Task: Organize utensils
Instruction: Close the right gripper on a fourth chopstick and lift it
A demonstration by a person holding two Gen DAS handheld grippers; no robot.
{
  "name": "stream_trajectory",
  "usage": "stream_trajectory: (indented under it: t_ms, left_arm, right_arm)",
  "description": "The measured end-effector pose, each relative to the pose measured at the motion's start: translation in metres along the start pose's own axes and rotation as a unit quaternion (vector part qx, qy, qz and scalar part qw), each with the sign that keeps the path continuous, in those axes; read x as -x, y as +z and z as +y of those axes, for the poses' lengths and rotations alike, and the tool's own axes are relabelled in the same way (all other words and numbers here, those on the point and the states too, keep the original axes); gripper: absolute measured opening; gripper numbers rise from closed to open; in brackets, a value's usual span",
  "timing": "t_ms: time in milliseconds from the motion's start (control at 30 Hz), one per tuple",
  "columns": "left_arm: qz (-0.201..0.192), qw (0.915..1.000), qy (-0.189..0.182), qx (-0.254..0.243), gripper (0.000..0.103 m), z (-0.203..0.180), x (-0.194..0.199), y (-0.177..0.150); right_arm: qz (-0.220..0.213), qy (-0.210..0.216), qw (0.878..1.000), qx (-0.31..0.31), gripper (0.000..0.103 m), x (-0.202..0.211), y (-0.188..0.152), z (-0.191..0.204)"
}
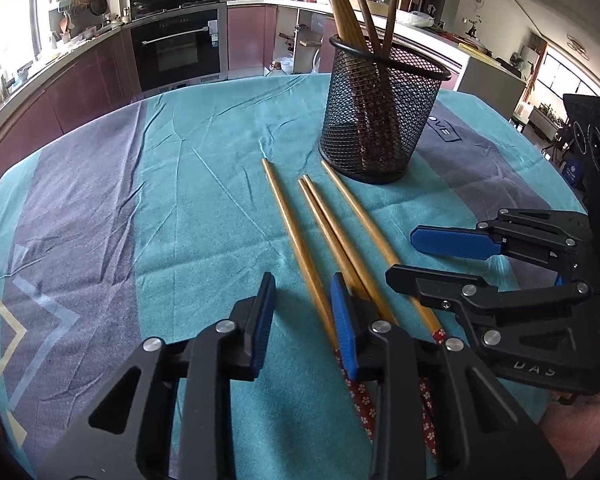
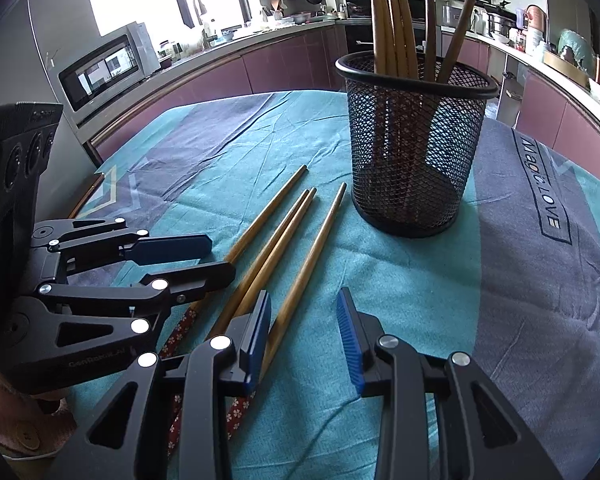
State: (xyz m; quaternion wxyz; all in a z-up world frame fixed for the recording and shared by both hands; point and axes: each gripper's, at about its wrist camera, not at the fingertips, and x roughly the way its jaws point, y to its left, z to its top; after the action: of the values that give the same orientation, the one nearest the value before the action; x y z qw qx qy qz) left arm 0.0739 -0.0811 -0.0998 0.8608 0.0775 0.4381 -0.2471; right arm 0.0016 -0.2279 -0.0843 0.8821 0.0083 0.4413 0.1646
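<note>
Nearest lens, left gripper (image 1: pixel 304 292) jaws stood apart, nothing clamped; one chopstick lay btwn pads, untouched. Right gripper (image 2: pixel 304 312) jaws also apart, empty, hovering just beside the sticks. Four loose chopsticks (image 1: pixel 332 236) lay side by side on teal tablecloth (image 1: pixel 180 200), patterned ends toward grippers. Farther back, black mesh holder (image 1: pixel 380 116) stood upright w/ more chopsticks inside.

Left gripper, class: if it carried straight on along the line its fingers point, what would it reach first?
Probably the leftmost loose chopstick, lying between the left gripper fingers' line; otherwise the teal tablecloth. Depth is unclear.
</note>
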Motion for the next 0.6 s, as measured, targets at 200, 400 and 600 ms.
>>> stream_trajectory:
  t_ms: [200,400,600]
  left_arm:
    - [0.002,0.9999,-0.003,0.010,0.022,0.005,-0.001,0.006]
    - [0.001,0.9997,0.004,0.023,0.026,0.013,-0.009,0.016]
    - [0.003,0.9997,0.006,0.024,0.018,0.013,-0.016,0.023]
  right_arm:
    - [-0.001,-0.009,1.000,0.003,0.028,-0.005,0.004,0.003]
    - [0.002,-0.013,1.000,0.001,0.021,-0.010,0.008,0.006]
    - [0.006,-0.006,1.000,-0.008,0.012,-0.011,0.011,0.003]
